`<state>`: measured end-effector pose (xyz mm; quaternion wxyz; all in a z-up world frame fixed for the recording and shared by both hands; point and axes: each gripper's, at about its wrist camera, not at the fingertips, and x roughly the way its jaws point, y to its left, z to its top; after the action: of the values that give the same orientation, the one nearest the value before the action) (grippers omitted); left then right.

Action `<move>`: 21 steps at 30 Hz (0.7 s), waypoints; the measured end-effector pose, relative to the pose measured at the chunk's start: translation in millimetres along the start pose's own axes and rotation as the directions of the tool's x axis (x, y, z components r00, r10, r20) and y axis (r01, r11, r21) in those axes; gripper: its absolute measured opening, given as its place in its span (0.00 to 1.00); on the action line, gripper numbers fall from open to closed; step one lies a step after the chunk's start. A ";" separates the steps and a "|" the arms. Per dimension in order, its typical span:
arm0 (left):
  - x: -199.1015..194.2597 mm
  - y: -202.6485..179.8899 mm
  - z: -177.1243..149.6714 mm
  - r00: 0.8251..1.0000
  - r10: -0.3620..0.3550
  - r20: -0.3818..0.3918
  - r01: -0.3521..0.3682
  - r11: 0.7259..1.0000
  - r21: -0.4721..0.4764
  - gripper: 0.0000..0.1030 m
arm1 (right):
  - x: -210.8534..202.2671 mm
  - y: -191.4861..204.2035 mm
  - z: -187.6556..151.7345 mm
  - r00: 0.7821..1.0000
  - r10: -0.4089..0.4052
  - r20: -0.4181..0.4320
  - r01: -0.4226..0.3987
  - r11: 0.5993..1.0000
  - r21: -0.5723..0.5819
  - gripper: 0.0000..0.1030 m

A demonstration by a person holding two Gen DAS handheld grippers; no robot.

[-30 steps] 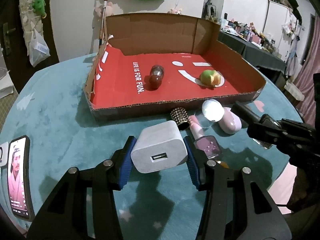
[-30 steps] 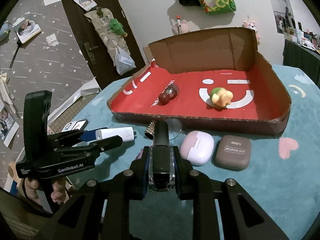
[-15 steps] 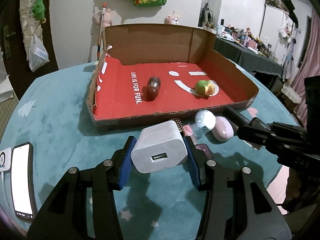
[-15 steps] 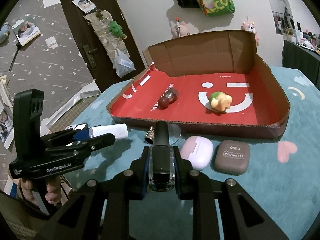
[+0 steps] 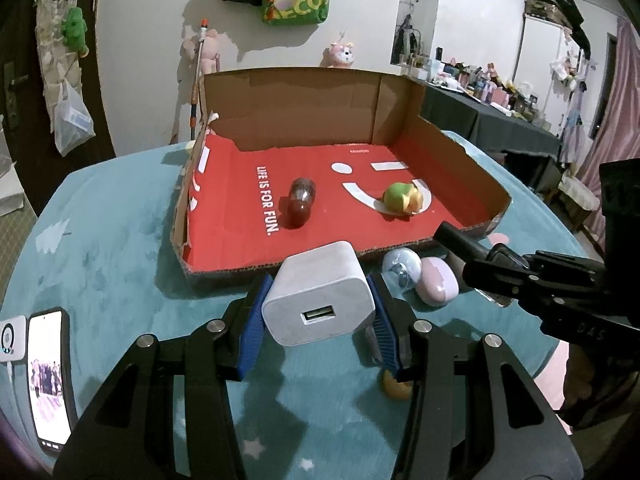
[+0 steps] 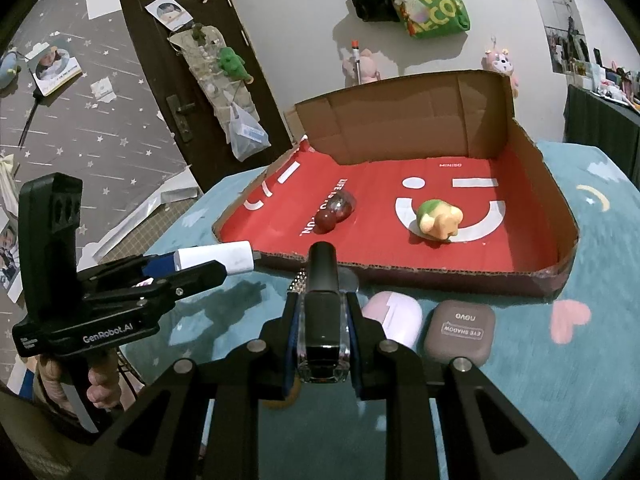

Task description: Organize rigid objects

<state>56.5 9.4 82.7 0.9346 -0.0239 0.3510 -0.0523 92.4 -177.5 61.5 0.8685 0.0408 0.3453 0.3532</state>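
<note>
Left gripper (image 5: 320,312) clamps a white charger (image 5: 318,300); right gripper (image 6: 322,336) clamps a dark bottle (image 6: 323,304), both near the cardboard box (image 6: 460,276)

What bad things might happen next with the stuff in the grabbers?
The left gripper pinches the white charger only by its sides, above the table; it might slip and drop. The right gripper holds a small bottle low, close to the box wall; moving forward, it might bump the cardboard or the pink case.
</note>
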 end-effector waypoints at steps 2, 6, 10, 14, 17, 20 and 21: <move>1.0 -1.0 3.0 1.000 -0.001 0.003 0.001 1.000 0.004 0.44 | 0.2 -0.1 2.2 1.000 -0.002 0.001 0.002 1.000 -0.004 0.22; 4.6 -1.0 8.0 1.000 -0.004 0.009 0.004 1.000 0.009 0.44 | 3.1 -1.9 7.6 1.000 -0.011 -0.004 0.011 1.000 -0.008 0.22; 12.4 0.7 13.5 1.000 -0.001 0.004 0.001 1.000 0.013 0.44 | 7.4 -5.6 13.8 1.000 -0.017 -0.014 0.017 1.000 -0.003 0.22; 23.2 4.2 21.2 1.000 -0.011 -0.015 0.011 1.000 0.005 0.44 | 13.6 -10.8 21.2 0.999 -0.033 -0.027 0.033 0.999 -0.001 0.22; 30.3 5.9 27.5 1.000 -0.018 -0.019 0.018 1.000 0.003 0.44 | 17.6 -15.6 28.3 0.999 -0.036 -0.030 0.036 0.999 0.004 0.22; 37.7 6.2 34.8 1.000 -0.020 -0.020 0.021 1.000 0.010 0.44 | 22.6 -18.6 38.1 0.998 -0.055 -0.031 0.055 0.998 -0.007 0.22; 40.7 6.1 36.7 0.999 -0.022 -0.023 0.022 1.000 0.012 0.44 | 25.1 -20.1 41.6 0.998 -0.063 -0.032 0.062 0.998 -0.010 0.22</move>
<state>111.6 11.1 83.2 0.9300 -0.0216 0.3611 -0.0650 143.2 -169.2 72.4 0.8736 0.0204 0.3591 0.3280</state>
